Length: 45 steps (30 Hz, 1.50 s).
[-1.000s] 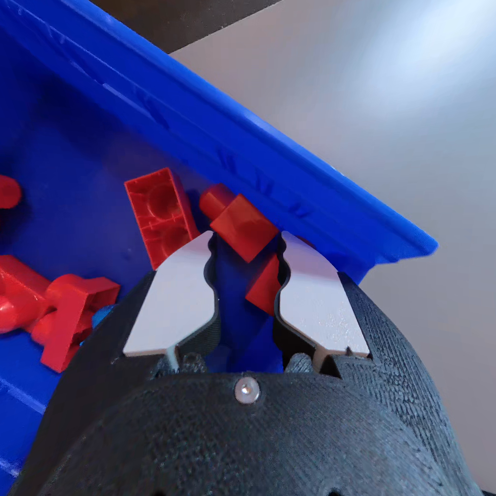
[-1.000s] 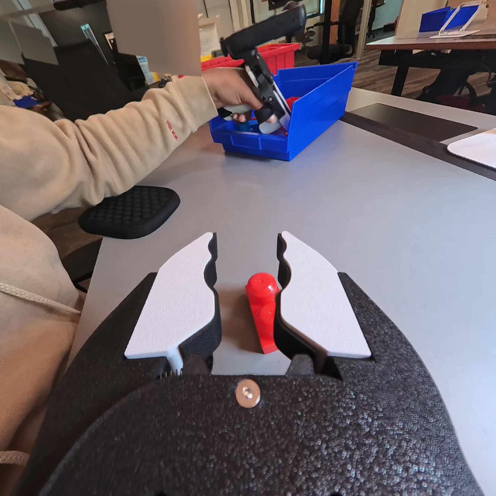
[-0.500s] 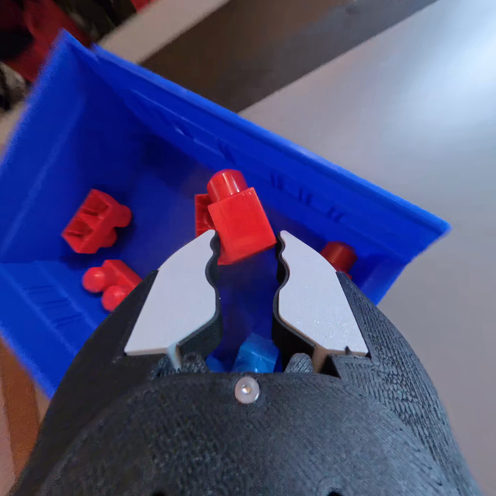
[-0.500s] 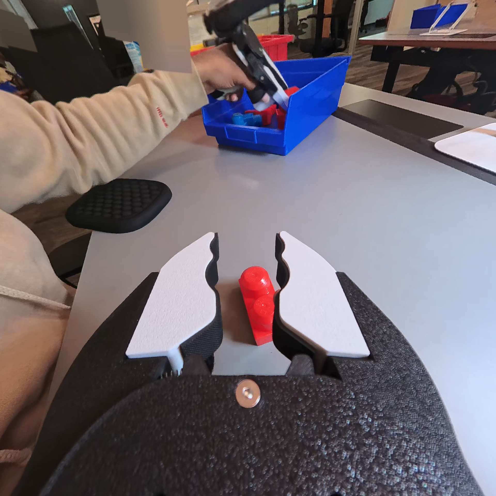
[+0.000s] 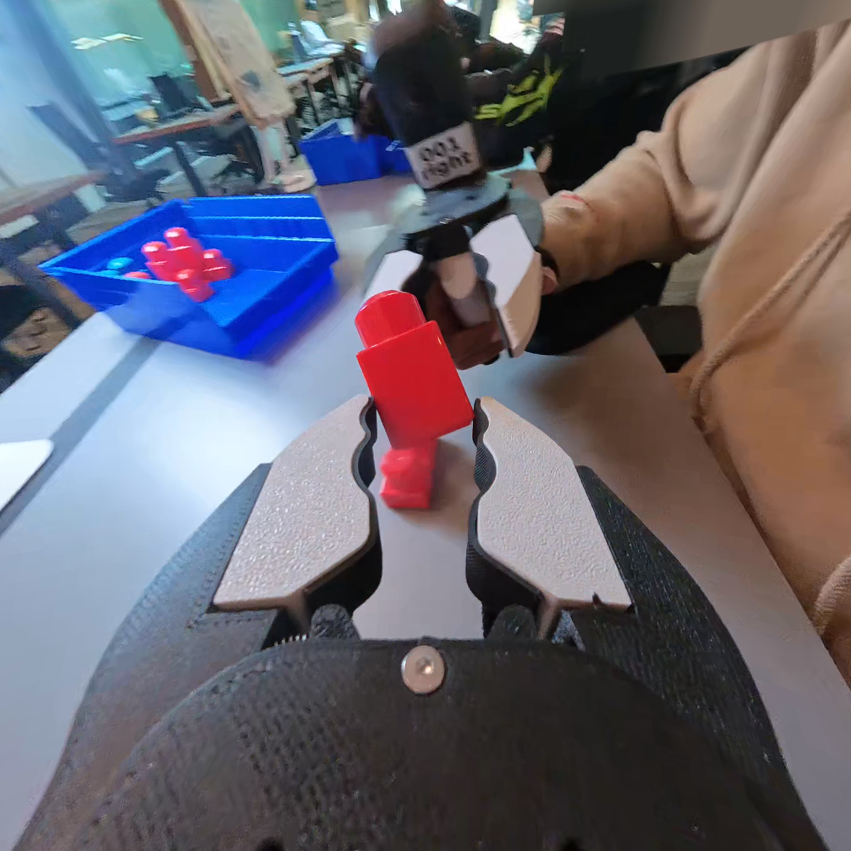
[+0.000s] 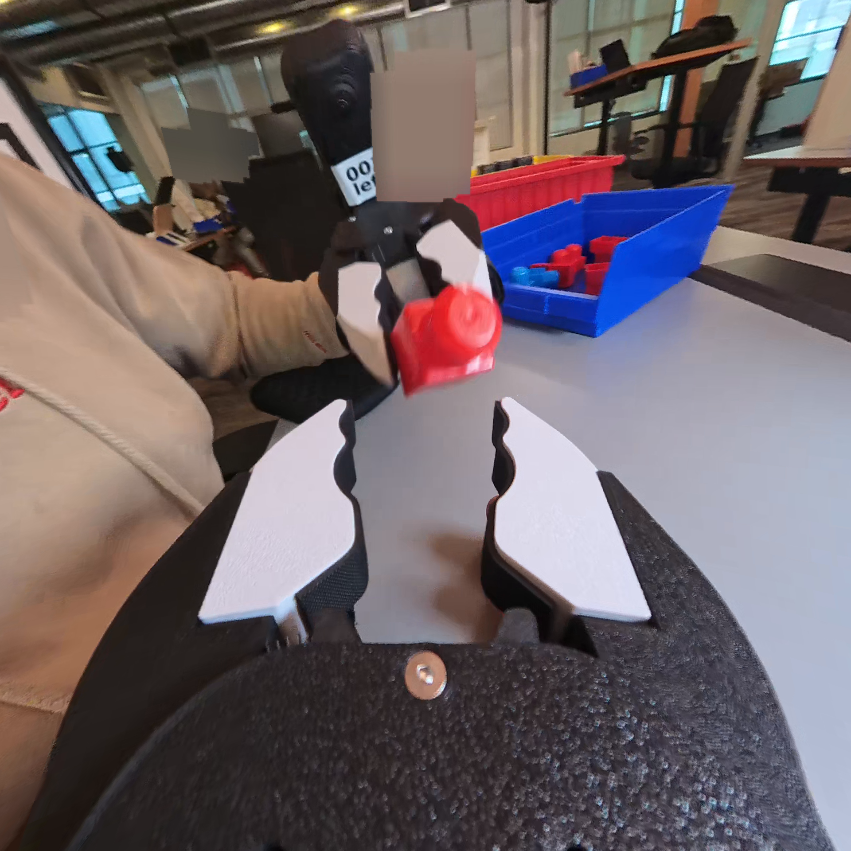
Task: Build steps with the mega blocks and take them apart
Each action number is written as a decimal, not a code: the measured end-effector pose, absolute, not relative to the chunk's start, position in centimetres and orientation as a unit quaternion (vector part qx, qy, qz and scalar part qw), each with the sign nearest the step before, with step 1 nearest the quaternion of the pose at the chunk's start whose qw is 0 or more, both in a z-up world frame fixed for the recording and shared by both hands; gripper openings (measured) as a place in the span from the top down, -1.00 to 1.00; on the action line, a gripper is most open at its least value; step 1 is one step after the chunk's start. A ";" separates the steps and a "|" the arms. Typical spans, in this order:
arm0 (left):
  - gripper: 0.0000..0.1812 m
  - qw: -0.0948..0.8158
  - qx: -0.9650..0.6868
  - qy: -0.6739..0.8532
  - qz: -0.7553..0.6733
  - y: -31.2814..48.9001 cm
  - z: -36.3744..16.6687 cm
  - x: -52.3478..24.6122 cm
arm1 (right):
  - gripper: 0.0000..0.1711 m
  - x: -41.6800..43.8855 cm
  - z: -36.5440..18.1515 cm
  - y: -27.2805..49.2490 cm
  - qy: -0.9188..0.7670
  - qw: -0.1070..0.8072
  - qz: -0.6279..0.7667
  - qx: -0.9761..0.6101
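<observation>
My left gripper (image 5: 421,405) is shut on a red one-stud block (image 5: 414,368) and holds it stud-up above the grey table. A red two-stud block (image 5: 407,474) lies on the table right under it, between the fingers. In the right wrist view the left gripper (image 6: 428,322) with the red one-stud block (image 6: 442,340) hangs just beyond my right gripper (image 6: 421,410), which is open and empty above the table. The right gripper (image 5: 488,317) also shows in the left wrist view, behind the held block. The two-stud block is hidden in the right wrist view.
A blue bin (image 5: 258,294) with several red blocks and a blue one stands farther back on the table (image 6: 644,414); it also shows in the right wrist view (image 6: 654,258). A red bin (image 6: 539,184) is behind it. A black pad (image 6: 313,391) lies at the table edge. The person's beige sleeve (image 5: 690,184) is on the right. Left and right tips are no more than a few centimetres apart.
My left gripper closed on the red one-stud block, lifted it out of the blue bin and carried it over the two-stud block. My right gripper drew back from that block.
</observation>
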<state>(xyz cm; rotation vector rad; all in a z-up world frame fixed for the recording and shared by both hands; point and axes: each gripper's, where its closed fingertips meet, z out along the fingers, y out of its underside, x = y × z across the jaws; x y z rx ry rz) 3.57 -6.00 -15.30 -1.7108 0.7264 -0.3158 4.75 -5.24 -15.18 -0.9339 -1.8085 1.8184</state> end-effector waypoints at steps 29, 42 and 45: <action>0.62 0.439 -0.841 0.313 -0.036 -2.3 -25.2 3.0 | 0.36 3.4 -21.1 7.5 -0.758 0.364 0.298 -0.453; 0.63 0.535 -0.757 0.350 -0.139 -5.0 -18.6 7.0 | 0.57 5.4 -22.0 -5.1 -0.829 0.277 0.415 -0.253; 0.61 0.594 -0.726 0.304 -0.169 -5.0 -16.1 6.2 | 0.57 5.3 -20.0 -4.9 -0.794 0.265 0.475 -0.272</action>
